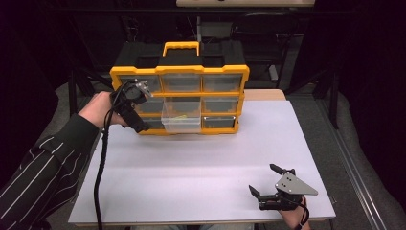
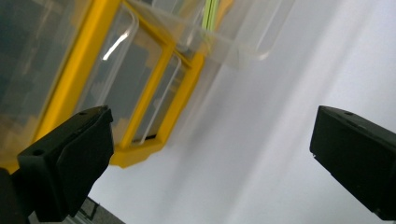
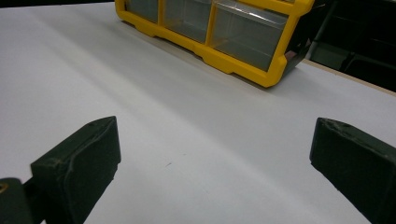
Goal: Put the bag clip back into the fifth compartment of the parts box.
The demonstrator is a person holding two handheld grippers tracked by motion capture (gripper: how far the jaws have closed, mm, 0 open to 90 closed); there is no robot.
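A yellow-and-black organiser cabinet (image 1: 179, 76) with clear drawers stands upright at the back of the white table (image 1: 191, 167). One clear drawer (image 1: 181, 117) in its middle column is pulled out; something thin and yellow-green lies in it. My left gripper (image 1: 139, 112) is held at the cabinet's left lower corner, open, with nothing between its jaws. In the left gripper view the left gripper (image 2: 210, 158) frames bare table, with the cabinet's yellow frame (image 2: 144, 107) and the pulled-out drawer (image 2: 233, 37) just beyond. My right gripper (image 1: 262, 178) rests at the table's front right, open and empty.
A yellow carry handle (image 1: 181, 47) tops the cabinet. A black cable (image 1: 100, 167) hangs from the left gripper down past the table's left front. In the right gripper view the cabinet's lower drawers (image 3: 224, 58) lie far ahead across white tabletop. Dark floor surrounds the table.
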